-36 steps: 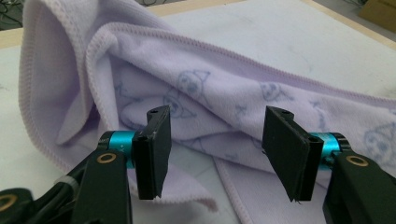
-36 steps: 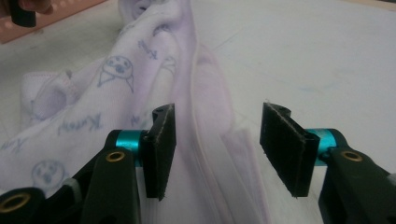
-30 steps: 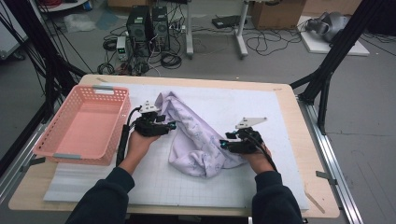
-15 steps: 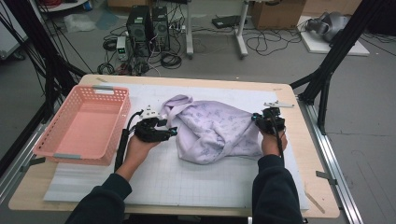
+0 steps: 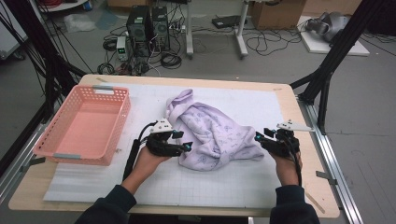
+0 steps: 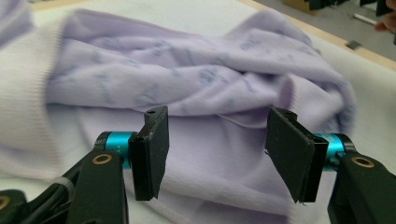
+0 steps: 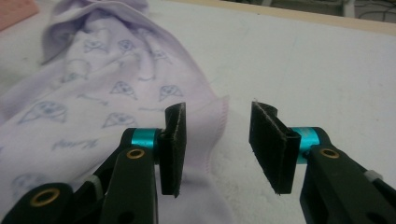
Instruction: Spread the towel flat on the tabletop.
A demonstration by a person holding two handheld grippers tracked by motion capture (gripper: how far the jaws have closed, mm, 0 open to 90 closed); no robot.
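A lilac printed garment [image 5: 212, 133] lies crumpled on the white mat [image 5: 224, 186] in mid-table. My left gripper [image 5: 184, 141] sits at its near left edge. In the left gripper view the left gripper [image 6: 215, 149] stands open, the garment [image 6: 187, 79] lying just beyond and below the pads. My right gripper [image 5: 260, 138] is at the cloth's right edge. Its jaws have just been opening. In the right gripper view the right gripper [image 7: 217, 144] is open, and the garment's hem [image 7: 212, 121] lies loose by the left pad, not pinched.
A pink plastic basket [image 5: 116, 116] stands at the table's left side, beside the left hand. Black frame struts [image 5: 327, 70] rise past the far right corner. Computers and cables lie on the floor beyond the table.
The right gripper pulled the cloth rightward and spread it, then let go and drew back toward the near edge. The left gripper slid nearer and rightward along the garment's edge.
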